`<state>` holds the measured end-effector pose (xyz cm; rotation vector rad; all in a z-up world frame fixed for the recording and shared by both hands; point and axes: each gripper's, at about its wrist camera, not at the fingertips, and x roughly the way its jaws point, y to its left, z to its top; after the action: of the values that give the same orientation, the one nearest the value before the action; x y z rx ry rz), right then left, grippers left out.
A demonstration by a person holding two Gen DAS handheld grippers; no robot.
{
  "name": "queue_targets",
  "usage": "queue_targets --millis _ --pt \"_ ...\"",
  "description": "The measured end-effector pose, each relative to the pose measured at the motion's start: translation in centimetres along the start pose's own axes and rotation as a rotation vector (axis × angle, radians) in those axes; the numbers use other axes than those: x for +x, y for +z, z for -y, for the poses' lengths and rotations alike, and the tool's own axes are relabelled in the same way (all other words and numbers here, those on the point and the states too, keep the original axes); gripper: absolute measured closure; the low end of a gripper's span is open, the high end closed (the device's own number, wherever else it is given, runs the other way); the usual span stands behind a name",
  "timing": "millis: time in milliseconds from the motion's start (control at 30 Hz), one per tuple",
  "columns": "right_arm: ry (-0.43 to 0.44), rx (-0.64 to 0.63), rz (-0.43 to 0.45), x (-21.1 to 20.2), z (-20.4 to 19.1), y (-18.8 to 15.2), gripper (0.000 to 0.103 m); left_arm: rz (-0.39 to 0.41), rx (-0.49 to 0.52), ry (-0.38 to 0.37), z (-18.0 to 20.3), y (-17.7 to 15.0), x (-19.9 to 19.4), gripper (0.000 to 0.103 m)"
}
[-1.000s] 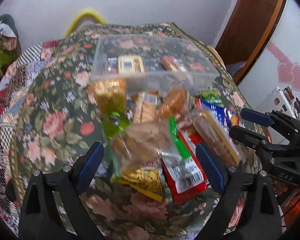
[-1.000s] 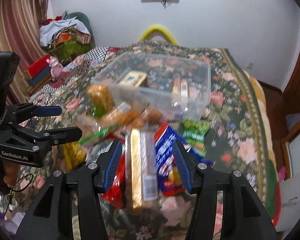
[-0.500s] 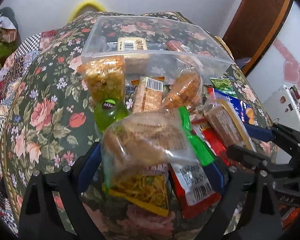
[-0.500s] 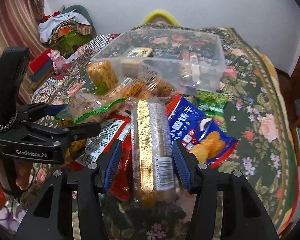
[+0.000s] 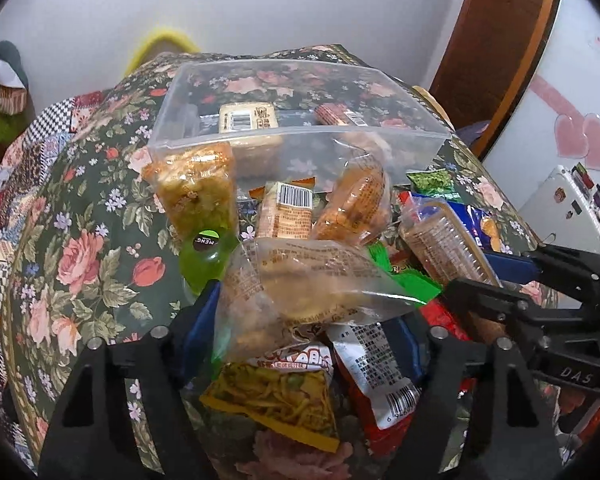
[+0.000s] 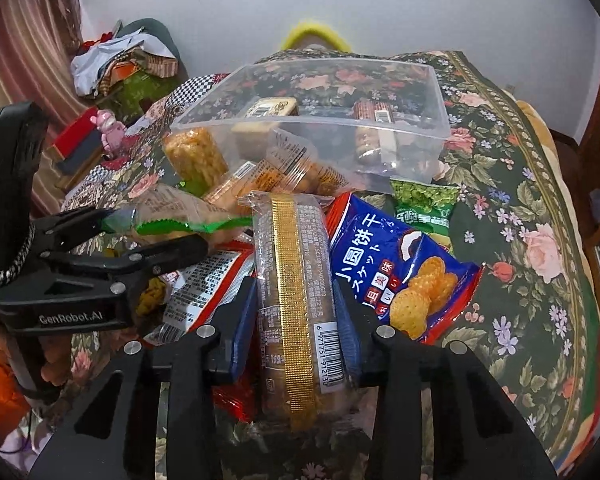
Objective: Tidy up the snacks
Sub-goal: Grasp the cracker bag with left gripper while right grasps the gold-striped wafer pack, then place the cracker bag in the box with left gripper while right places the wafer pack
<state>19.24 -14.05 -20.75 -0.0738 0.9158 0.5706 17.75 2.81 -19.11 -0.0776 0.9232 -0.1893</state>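
- While both grippers hold packets over the pile, the clear plastic box (image 6: 400, 120) sits just behind the heap on the flowered tablecloth (image 6: 520, 216), with only a few snacks in it.
- The right gripper (image 6: 296, 320) is clenched on a long biscuit pack with a gold strip (image 6: 296, 280), its blue pads pressing both sides near the barcode end.
- The left gripper (image 5: 304, 316) is closed around a clear bag of pastry with a green edge (image 5: 300, 284); the bag bulges well past the pads on both sides.
- My guess is that both packets are meant for the box.
- Risk one: the soft bag is pinched low, so its loose, puffy film could slide out of the pads during a lift.
- Risk two: the biscuit pack is held near one end, so the far end may droop and catch the box's near wall.
- Risk three: the two grippers are close together, and reaching for the box together could knock them into each other.
- Risk four: a blue cracker bag (image 6: 404, 264) and a red packet (image 5: 372, 376) lie touching the held packs and may get dragged along.
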Motion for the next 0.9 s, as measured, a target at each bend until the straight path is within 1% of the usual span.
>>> queue_targets --millis 133,233,467,633,800,900 --pt "0.005 0.010 0.009 -0.5 0.1 0.2 0.069 0.015 -0.018 -0.024 -0.1 0.0 -0.9 0.034" --pt "0.005 0.014 0.026 -1.1 0.3 0.4 0.069 0.036 -0.018 -0.020 0.1 0.3 -2.0 0.034" --pt "0.001 0.014 0.092 -2.9 0.4 1.7 0.069 0.092 -0.026 -0.025 0.1 1.2 -4.6 0.034" --pt "-0.007 0.009 0.147 -4.2 0.6 3.1 0.069 0.137 -0.032 -0.021 -0.1 2.8 -6.0 0.034" --pt "-0.025 0.005 0.209 -5.3 1.1 5.2 0.069 0.169 -0.060 -0.014 -0.9 4.5 -6.6 0.034" --pt "-0.032 0.007 0.242 -5.9 1.5 6.3 0.069 0.189 -0.069 0.003 -1.5 5.8 -6.7 0.034"
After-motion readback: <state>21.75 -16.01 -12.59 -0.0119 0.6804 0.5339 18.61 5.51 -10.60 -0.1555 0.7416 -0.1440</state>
